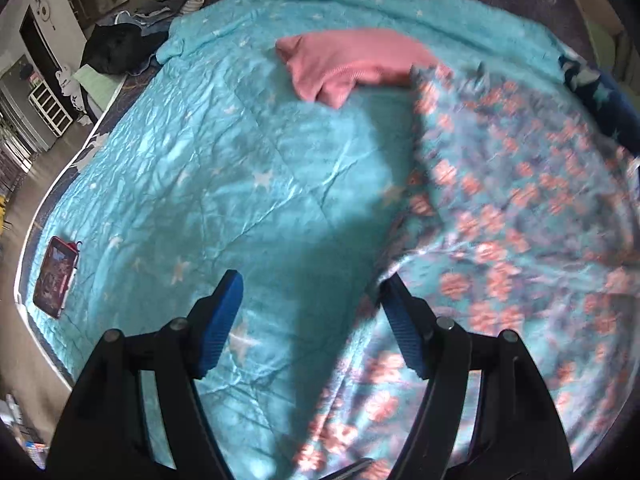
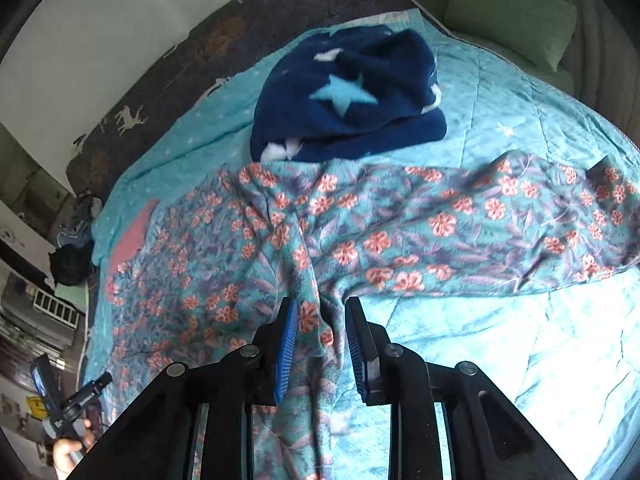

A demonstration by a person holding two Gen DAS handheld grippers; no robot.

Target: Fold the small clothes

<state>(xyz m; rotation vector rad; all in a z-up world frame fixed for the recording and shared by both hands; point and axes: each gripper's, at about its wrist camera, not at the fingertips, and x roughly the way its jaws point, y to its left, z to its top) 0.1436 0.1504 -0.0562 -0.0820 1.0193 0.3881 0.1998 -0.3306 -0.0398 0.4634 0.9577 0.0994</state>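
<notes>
The left gripper (image 1: 310,292) points steeply downward, its blue-padded jaws standing wide apart with nothing pinched between them. The right gripper (image 2: 320,320) also tilts downward, jaws narrowly parted. A hand (image 2: 66,454) shows at the right wrist view's lower left edge.

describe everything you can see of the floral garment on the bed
The floral garment is thin teal fabric printed with coral flowers and purple leaves. It lies crumpled and spread on the turquoise star quilt, one long part stretching sideways. It overlaps the pink garment and reaches the navy star fleece. A ridge of it runs between the right gripper fingers, whose pads stand apart from it.
</notes>
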